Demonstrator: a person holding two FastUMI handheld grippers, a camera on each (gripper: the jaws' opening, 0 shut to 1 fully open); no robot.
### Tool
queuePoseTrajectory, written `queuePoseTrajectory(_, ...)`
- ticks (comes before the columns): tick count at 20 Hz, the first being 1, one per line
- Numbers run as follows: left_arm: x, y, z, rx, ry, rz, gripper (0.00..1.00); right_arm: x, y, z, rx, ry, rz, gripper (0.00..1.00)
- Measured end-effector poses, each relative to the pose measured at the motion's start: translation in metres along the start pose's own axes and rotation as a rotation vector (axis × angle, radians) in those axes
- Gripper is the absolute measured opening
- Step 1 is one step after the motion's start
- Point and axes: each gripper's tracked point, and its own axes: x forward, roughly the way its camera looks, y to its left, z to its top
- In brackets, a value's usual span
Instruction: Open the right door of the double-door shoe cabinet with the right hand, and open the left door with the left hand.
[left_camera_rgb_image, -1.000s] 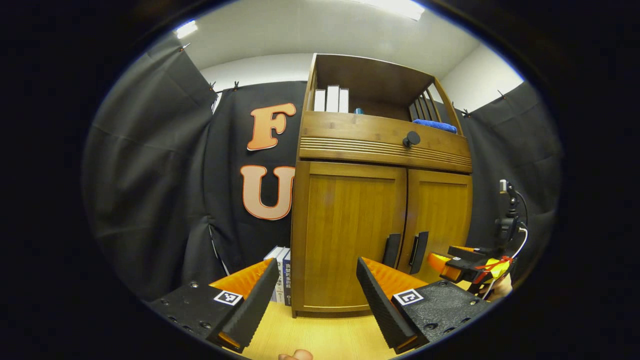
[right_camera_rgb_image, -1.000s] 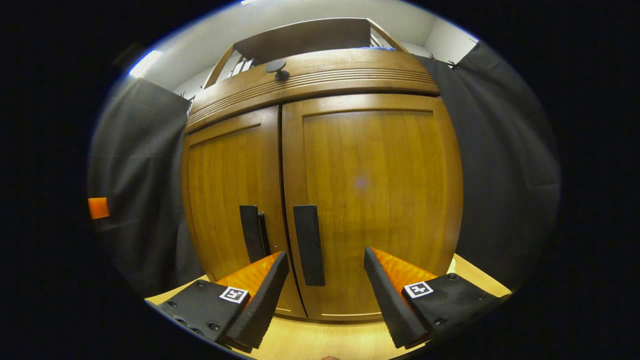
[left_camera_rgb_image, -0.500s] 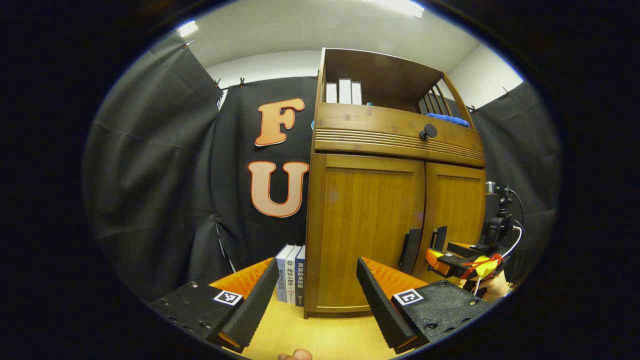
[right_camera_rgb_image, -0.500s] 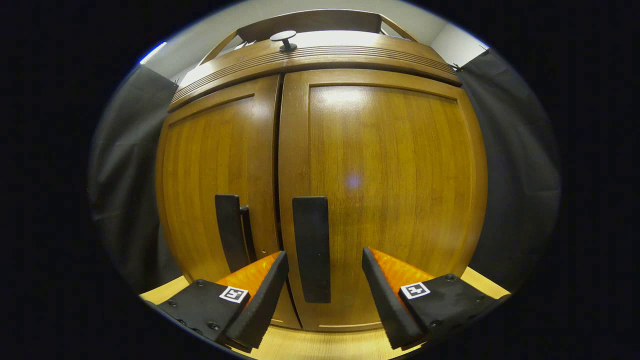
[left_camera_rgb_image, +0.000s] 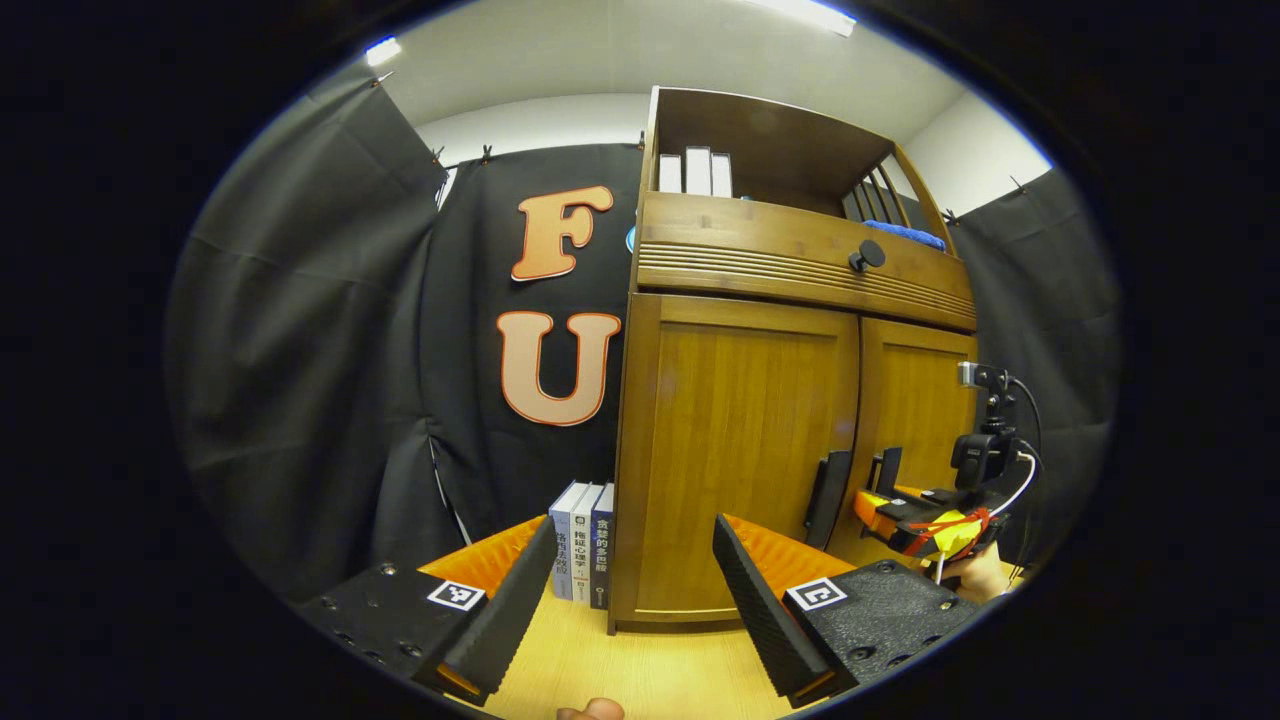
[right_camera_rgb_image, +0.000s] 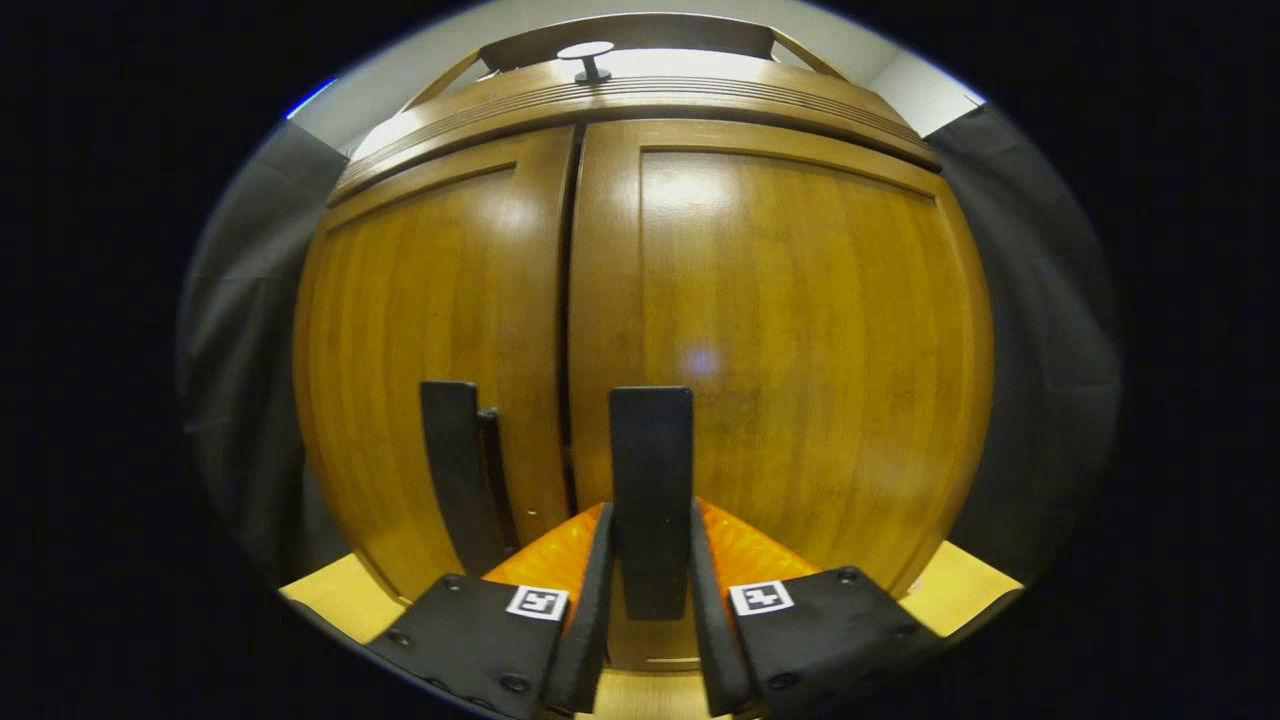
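Note:
The wooden shoe cabinet stands on the table with both doors closed. In the right gripper view, the right door carries a dark upright handle, and my right gripper is shut on it, one finger pressing each side. The left door has its own dark handle just left of the seam. In the left gripper view, my left gripper is open and empty, well short of the left door and its handle. The right gripper shows there at the right handle.
Several books stand against the cabinet's left side on the light wooden table. A drawer with a round knob sits above the doors. White binders and a blue cloth lie on the top shelf. A hand holds the right gripper.
My right gripper moved up to the right door's handle and shut on it. The left gripper stayed open and turned slightly left, so the cabinet sits farther right in its view.

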Motion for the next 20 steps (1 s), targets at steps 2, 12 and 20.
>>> queuePoseTrajectory(2, -0.003, 0.003, 0.001, 0.000, -0.001, 0.005, 0.92, 0.001, 0.000, -0.001, 0.005, 0.008, 0.002, 0.47)
queuePoseTrajectory(12, -0.030, 0.003, 0.003, -0.023, 0.000, 0.026, 0.94, -0.023, -0.001, 0.005, 0.022, 0.016, 0.041, 0.31)
queuePoseTrajectory(20, -0.057, -0.012, -0.001, -0.034, 0.017, 0.007, 0.92, -0.064, -0.013, -0.004, 0.040, 0.021, 0.058, 0.29)
